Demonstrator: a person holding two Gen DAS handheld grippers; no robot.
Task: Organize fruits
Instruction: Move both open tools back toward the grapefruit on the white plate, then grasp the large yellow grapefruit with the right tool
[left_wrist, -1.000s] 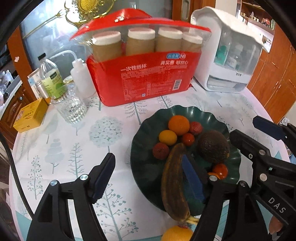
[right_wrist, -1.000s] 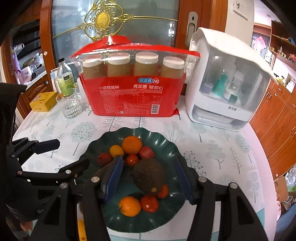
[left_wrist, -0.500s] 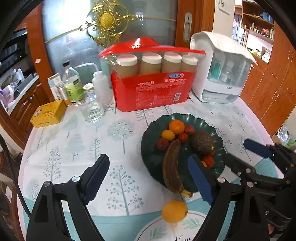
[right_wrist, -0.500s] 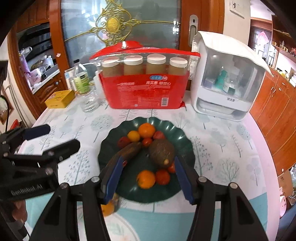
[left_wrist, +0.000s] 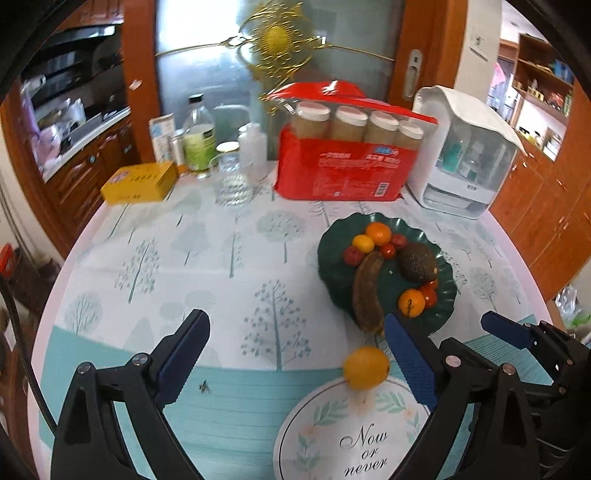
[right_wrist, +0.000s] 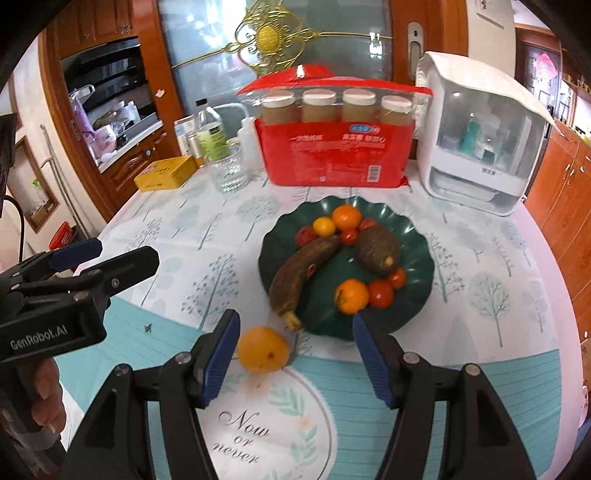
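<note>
Two grippers hang over the round desk (right_wrist: 480, 258), and neither holds anything. The left gripper (left_wrist: 291, 354) has its jaws spread wide and opening, with only bare tablecloth between them. The right gripper (right_wrist: 295, 354) stands about half apart, its jaws opening too; the loose yellow-orange fruit (right_wrist: 262, 349) lies on the cloth just inside its left finger, and I cannot tell whether the pad touches it. That fruit sits just off the near rim of the dark green plate (right_wrist: 417, 236), at the edge of a printed round emblem. On the plate lie a browned banana (right_wrist: 299, 267), its stem end poking over the near rim, a dark avocado (right_wrist: 376, 249) beside it, an orange (right_wrist: 351, 295) with small red tomatoes against it at the front, and another orange, a small yellow fruit and more red ones at the back. Behind the plate stand a red pack of paper cups (right_wrist: 332, 155), a white cabinet (right_wrist: 476, 136), a glass (right_wrist: 229, 171) and a yellow box (right_wrist: 164, 171)
</note>
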